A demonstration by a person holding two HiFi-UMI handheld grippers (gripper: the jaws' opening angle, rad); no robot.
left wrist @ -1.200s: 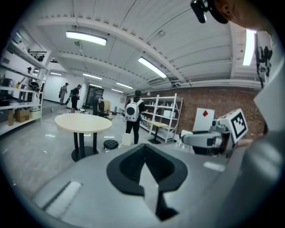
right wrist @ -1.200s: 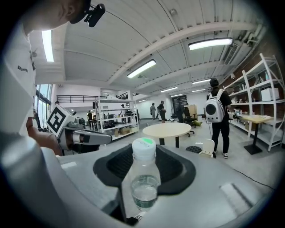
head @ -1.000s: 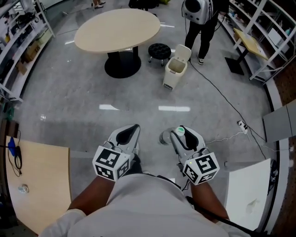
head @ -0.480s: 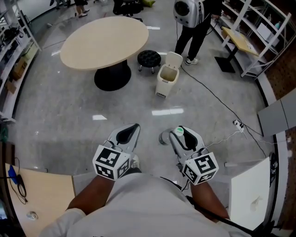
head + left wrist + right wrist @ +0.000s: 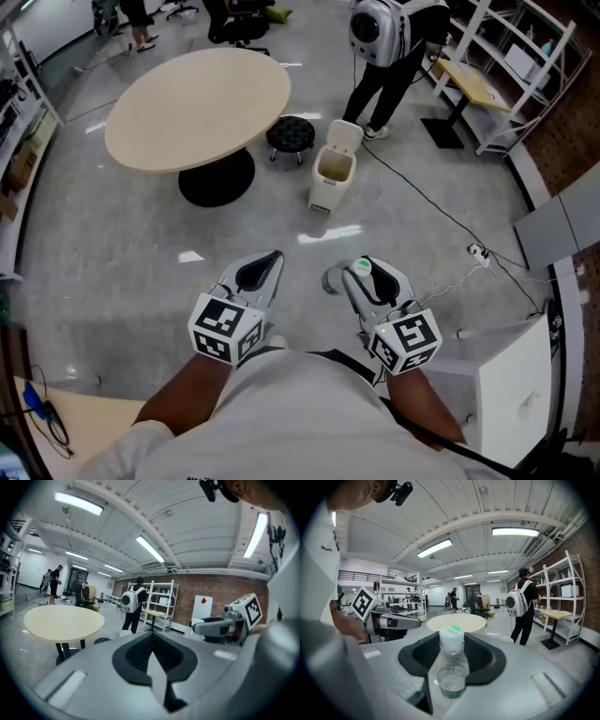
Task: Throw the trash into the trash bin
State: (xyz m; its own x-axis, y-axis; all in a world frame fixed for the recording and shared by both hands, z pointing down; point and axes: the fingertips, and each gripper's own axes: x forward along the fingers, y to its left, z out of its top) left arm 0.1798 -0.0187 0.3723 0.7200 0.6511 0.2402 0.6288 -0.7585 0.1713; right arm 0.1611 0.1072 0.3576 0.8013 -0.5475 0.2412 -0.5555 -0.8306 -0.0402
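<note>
Bottle is clamped in right claw; left claw closed, empty. Carry it upright to bin and release over the opening.

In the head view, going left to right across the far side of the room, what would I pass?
round table → black stool → trash bin → person with a backpack → small desk

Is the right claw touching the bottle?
Touching. The right gripper view shows the right claw squeezing the bottle between its jaws, one pressing on each side.
</note>
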